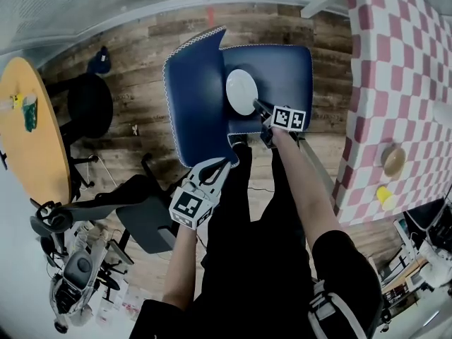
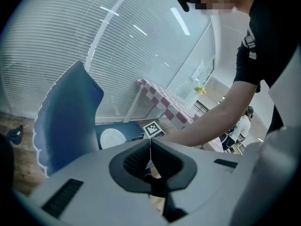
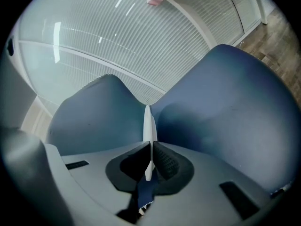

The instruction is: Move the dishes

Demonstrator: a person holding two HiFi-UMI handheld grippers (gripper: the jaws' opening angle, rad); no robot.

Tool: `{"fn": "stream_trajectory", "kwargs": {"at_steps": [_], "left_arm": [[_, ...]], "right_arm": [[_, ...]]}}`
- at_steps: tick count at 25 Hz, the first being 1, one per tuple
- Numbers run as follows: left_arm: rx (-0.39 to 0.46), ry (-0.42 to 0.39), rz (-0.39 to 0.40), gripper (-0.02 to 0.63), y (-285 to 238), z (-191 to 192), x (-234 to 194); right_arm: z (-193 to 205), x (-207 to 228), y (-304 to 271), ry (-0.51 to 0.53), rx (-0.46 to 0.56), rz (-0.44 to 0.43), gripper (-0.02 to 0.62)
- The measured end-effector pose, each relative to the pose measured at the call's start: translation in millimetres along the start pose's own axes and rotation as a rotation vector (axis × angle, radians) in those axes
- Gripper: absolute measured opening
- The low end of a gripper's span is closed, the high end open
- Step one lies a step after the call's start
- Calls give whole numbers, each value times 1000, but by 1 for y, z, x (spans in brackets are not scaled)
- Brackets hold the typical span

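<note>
Head view, round white plate (image 1: 241, 92) above blue chair (image 1: 282, 69), right tool (image 1: 258, 105) clamping its rim, left tool (image 1: 227, 162) closed.

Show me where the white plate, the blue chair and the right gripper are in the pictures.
white plate (image 1: 240, 90), head view, middle of its top face
blue chair (image 1: 194, 104), head view, on its backrest
right gripper (image 1: 258, 106), head view, between its fingertips, shut on the plate's rim

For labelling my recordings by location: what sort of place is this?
Probably an office or lab corner furnished for dining, not a home: black swivel chairs on a wood floor, blinds along the wall, and a table with a pink-checked cloth.
</note>
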State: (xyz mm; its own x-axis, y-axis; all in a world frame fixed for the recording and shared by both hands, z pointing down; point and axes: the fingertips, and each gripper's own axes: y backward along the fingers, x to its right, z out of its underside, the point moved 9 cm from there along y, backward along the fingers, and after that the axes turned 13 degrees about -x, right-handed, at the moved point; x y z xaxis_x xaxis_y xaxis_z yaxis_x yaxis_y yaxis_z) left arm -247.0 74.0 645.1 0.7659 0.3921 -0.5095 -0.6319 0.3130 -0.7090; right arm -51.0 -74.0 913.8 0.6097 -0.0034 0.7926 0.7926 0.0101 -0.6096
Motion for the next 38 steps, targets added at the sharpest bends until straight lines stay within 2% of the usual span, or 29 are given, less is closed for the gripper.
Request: {"fn": "stream_trajectory", "kwargs": {"at_steps": [7, 11, 19, 22, 25, 29, 33, 38], "left_arm": [[-12, -62, 32, 25, 16, -16, 5], [18, -47, 100, 25, 24, -31, 15], [13, -167, 169, 25, 31, -72, 56], [16, -170, 207, 25, 34, -81, 71], [6, -176, 235, 25, 37, -84, 81], [-33, -246, 238, 25, 34, -93, 95], [-35, -309, 250, 25, 25, -114, 118], [-40, -311, 270, 25, 21, -122, 149]], "right_arm": [[5, -29, 46, -43, 93, 7, 31], [9, -49, 84, -69, 167, 2, 31], [18, -73, 175, -97, 314, -3, 31], [22, -80, 207, -109, 356, -1, 31], [28, -85, 238, -125, 419, -4, 31], [33, -87, 276, -141, 513, -20, 31], [41, -81, 317, -172, 606, -33, 31], [53, -72, 366, -256, 750, -73, 32]]}}
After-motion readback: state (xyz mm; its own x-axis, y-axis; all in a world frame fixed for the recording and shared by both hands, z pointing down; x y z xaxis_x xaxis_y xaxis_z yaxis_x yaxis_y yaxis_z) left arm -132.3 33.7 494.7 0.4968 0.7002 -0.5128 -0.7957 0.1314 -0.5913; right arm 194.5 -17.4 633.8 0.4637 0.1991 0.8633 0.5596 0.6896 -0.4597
